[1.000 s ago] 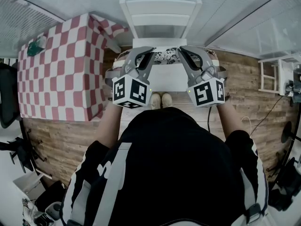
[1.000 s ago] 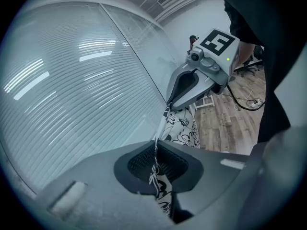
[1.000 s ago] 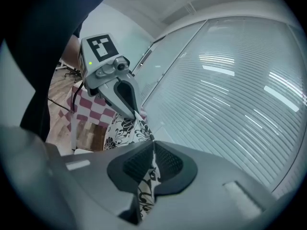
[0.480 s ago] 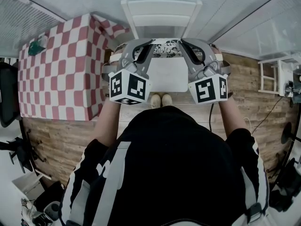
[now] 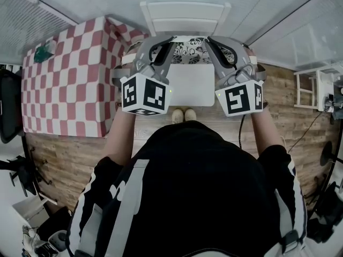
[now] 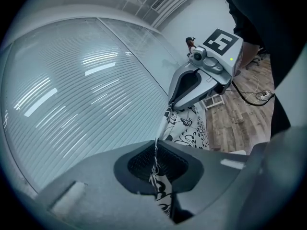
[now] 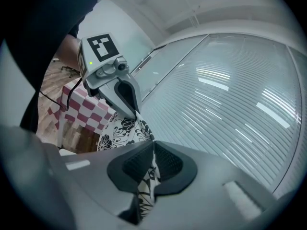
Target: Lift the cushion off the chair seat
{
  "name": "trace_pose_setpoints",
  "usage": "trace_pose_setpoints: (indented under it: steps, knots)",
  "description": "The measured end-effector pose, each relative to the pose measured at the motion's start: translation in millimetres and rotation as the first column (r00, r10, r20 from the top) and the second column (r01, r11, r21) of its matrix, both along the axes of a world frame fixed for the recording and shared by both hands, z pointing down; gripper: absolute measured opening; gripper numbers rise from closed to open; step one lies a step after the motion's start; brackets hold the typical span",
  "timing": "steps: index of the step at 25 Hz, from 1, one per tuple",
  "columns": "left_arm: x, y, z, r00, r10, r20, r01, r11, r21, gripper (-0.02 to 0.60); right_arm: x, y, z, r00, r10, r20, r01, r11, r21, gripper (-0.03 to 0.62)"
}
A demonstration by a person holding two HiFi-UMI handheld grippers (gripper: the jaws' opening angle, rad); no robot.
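Note:
The cushion is a thin pad with a black-and-white flower print. It hangs stretched between my two grippers above the bare white chair seat. My left gripper is shut on the cushion's left edge and my right gripper on its right edge. In the left gripper view the printed fabric is pinched between the dark pads of the left gripper, with the right gripper across it. The right gripper view mirrors this: the cushion is clamped in the right gripper, and the left gripper is at its far edge.
The white chair's back stands against a glass wall with blinds. A table with a red-and-white checked cloth is close on the left. A small white stand is at the right. A cable trails over the wooden floor, and the person's shoes are at the seat's front edge.
Both grippers have risen together with the cushion held between them. The cushion has come up off the seat, and more of the bare white seat shows beneath it.

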State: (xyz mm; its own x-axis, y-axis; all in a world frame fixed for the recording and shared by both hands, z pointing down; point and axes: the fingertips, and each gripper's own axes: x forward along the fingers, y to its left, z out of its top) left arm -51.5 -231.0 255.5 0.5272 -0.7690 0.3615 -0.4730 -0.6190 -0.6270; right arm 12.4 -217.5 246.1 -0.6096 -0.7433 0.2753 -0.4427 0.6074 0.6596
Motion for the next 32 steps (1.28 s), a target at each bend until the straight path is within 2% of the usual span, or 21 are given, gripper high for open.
trace_pose_setpoints:
  steps: [17, 32]
  knots:
    - [-3.8, -10.2, -29.6, 1.0, -0.016, -0.002, 0.016, 0.998, 0.067, 0.014, -5.0, -7.9, -33.1, 1.0, -0.006, -0.003, 0.006, 0.996, 0.094, 0.011]
    - [-2.8, -16.6, -38.7, 1.0, -0.019, -0.013, 0.02, 0.996, 0.091, 0.014, -2.3, -12.5, -39.0, 1.0, 0.013, 0.02, -0.015, 0.994, 0.106, 0.011]
